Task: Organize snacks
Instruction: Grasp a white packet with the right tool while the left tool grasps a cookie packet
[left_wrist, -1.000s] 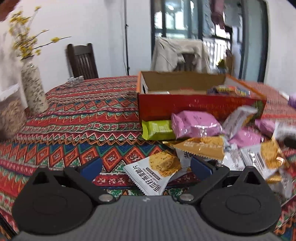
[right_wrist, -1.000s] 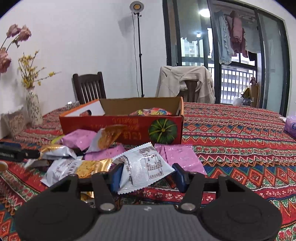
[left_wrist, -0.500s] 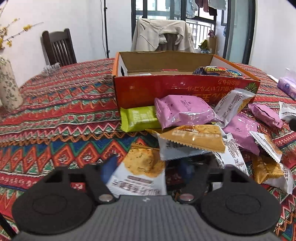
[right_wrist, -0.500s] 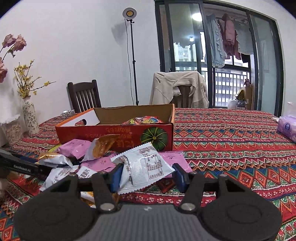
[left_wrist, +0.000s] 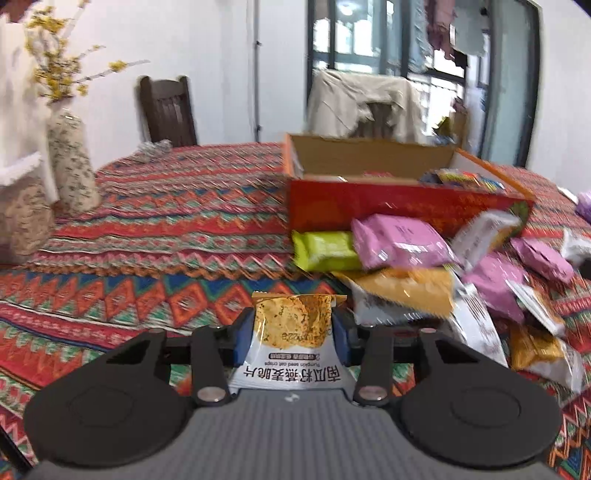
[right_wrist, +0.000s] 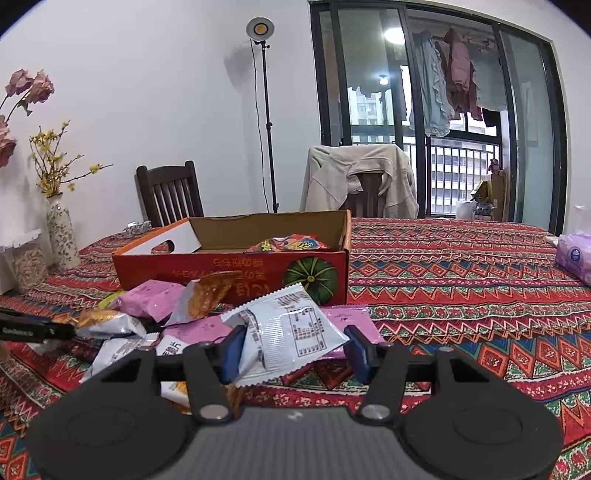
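Left wrist view: the left gripper (left_wrist: 291, 338) is clenched on a white foil oat-crisp packet with a golden crisp printed on it (left_wrist: 291, 343), its blue pads (left_wrist: 242, 338) pressing both side edges, and the packet is held upright above the red zigzag-patterned tablecloth (left_wrist: 147, 236). Ahead and to the right lies a heap of loose snacks: a lime-green wrapped bar (left_wrist: 325, 249), a puffy pink sachet (left_wrist: 400, 242) and an orange-fronted packet (left_wrist: 410, 291) partly under it. Behind the heap stands the open red cardboard box with a brown inside (left_wrist: 391, 206), a few colourful packets visible in its far right corner. A speckled ceramic vase with yellow sprigs (left_wrist: 70, 162) stands at the far left of the table.

Right wrist view: the right gripper (right_wrist: 295, 350) grasps a silver-white packet with printed tables on its back (right_wrist: 286, 336), both blue pads against its edges, lifted clear of the cloth in front of the box (right_wrist: 236, 273), whose front shows a green pumpkin picture. More pink and white packets lie to its left, and a lilac tissue pack (right_wrist: 574, 258) sits at the right edge of the table.
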